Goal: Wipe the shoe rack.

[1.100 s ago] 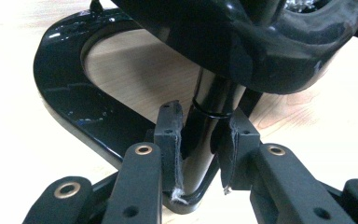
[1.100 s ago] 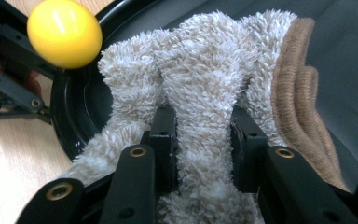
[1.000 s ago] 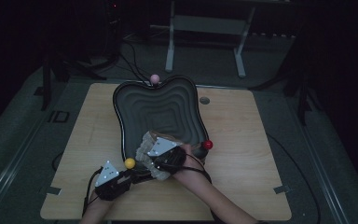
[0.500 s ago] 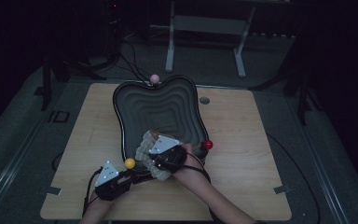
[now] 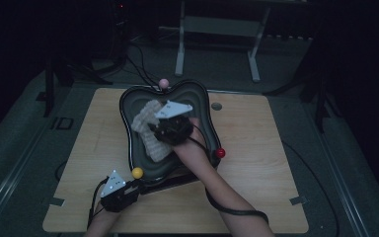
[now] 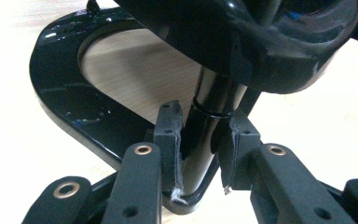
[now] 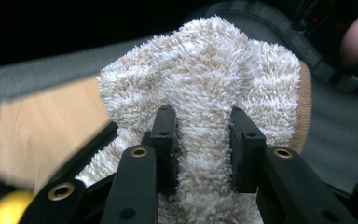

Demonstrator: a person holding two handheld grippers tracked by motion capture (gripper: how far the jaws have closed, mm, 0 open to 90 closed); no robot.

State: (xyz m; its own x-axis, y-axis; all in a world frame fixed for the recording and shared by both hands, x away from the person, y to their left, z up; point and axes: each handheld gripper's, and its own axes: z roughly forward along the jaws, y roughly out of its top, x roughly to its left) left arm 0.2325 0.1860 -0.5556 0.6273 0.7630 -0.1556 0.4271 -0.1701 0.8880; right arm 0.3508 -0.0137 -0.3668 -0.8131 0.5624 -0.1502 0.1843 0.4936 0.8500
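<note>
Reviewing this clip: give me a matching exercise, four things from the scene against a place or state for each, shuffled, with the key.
Things:
1. towel
2. left gripper
3. pink ball
4. red ball

Places or states:
A. at the tray's far rim
B. clamped on the black stand post
C. pinched by the right gripper inside the black tray
D. beside the person's right forearm

Pairs: 1-C, 2-B, 3-A, 4-D

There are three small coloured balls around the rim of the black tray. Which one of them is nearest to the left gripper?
The yellow ball, at the tray's near-left corner, just beside the left gripper. The red ball sits at the right edge, and the pink ball at the far edge.
</note>
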